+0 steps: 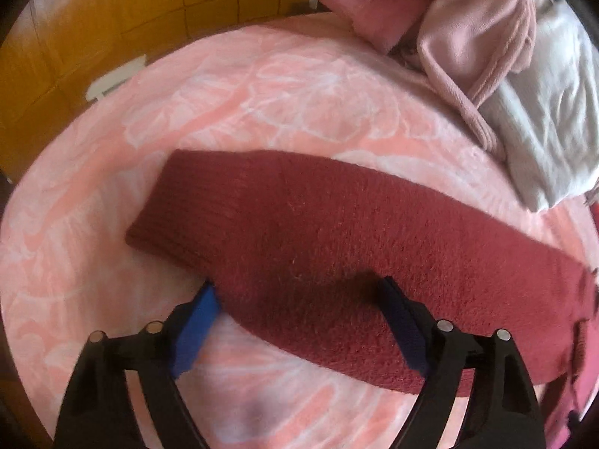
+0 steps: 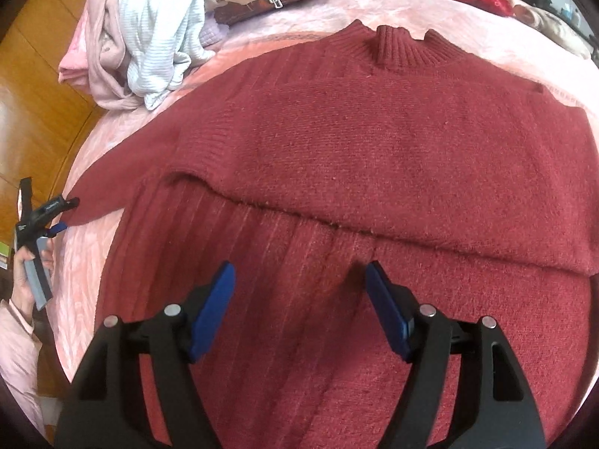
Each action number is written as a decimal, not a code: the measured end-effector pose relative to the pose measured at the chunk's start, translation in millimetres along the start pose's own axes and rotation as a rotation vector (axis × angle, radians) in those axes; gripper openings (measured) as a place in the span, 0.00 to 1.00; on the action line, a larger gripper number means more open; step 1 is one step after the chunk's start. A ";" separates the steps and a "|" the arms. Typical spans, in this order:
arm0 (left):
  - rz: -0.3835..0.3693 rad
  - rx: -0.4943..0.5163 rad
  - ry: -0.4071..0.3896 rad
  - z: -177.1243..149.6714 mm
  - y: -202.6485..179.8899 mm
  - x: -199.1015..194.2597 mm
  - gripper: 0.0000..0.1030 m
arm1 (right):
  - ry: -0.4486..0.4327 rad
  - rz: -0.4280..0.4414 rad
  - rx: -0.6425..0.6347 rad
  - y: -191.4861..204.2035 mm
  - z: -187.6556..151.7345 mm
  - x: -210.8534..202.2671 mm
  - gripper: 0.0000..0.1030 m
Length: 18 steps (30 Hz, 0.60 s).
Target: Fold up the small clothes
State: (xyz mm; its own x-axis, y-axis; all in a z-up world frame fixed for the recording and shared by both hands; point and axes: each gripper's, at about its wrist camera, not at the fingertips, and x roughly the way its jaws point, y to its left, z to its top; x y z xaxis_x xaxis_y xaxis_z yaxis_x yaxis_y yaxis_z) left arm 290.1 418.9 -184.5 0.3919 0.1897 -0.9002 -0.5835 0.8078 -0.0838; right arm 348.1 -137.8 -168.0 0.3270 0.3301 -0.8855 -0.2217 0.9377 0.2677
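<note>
A dark red knitted sweater (image 2: 374, 142) is lying spread flat on a bed covered by a pink patterned blanket (image 1: 224, 112), its ribbed collar (image 2: 402, 46) pointing toward the far edge of the bed and one sleeve (image 1: 337, 232) being stretched out toward the left edge. The lower part of the sweater is seen folded up over the body, a fold line running across the garment. The left gripper (image 1: 299, 288) is being held over the sleeve near its cuff end, its blue-padded fingers (image 1: 198, 318) standing apart on either side of the fabric and released, nothing being clamped between them. The right gripper (image 2: 299, 273) is being held above the ribbed lower part of the sweater, its fingers (image 2: 213, 307) likewise spread and released. A pile of pale pink and white clothes (image 2: 142, 37) is lying near the far left corner of the bed. A hand (image 2: 28, 273) holding the left gripper is visible at the left edge of the bed, above a wooden floor (image 2: 33, 86).
</note>
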 end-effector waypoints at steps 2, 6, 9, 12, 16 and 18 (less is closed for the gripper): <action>0.002 -0.005 0.015 0.0 -1.2 4.0 0.90 | -0.003 0.008 0.004 -2.7 -1.2 -2.9 0.70; -0.045 0.028 0.066 -2.3 1.1 7.6 0.97 | -0.014 0.010 0.001 -9.3 -4.5 -9.1 0.70; -0.031 0.013 0.075 -1.7 -0.6 6.9 0.97 | -0.010 0.005 0.012 -15.5 -6.9 -9.1 0.70; -0.008 0.028 0.055 -3.0 -7.6 4.4 0.91 | 0.000 0.014 0.027 -22.5 -10.7 -6.4 0.70; -0.034 0.086 -0.006 -4.9 -28.9 -11.3 0.24 | -0.001 0.012 0.018 -26.0 -14.1 -8.7 0.70; -0.103 0.087 -0.001 -6.0 -41.0 -17.6 0.18 | -0.003 0.014 0.023 -28.8 -14.8 -9.8 0.70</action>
State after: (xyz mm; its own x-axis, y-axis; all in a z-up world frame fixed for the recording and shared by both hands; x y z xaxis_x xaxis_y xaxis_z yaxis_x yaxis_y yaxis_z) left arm 302.8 379.1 -167.7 0.4469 0.1037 -0.8885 -0.4761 0.8685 -0.1381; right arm 337.7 -169.7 -172.7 0.3265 0.3431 -0.8807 -0.2049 0.9353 0.2884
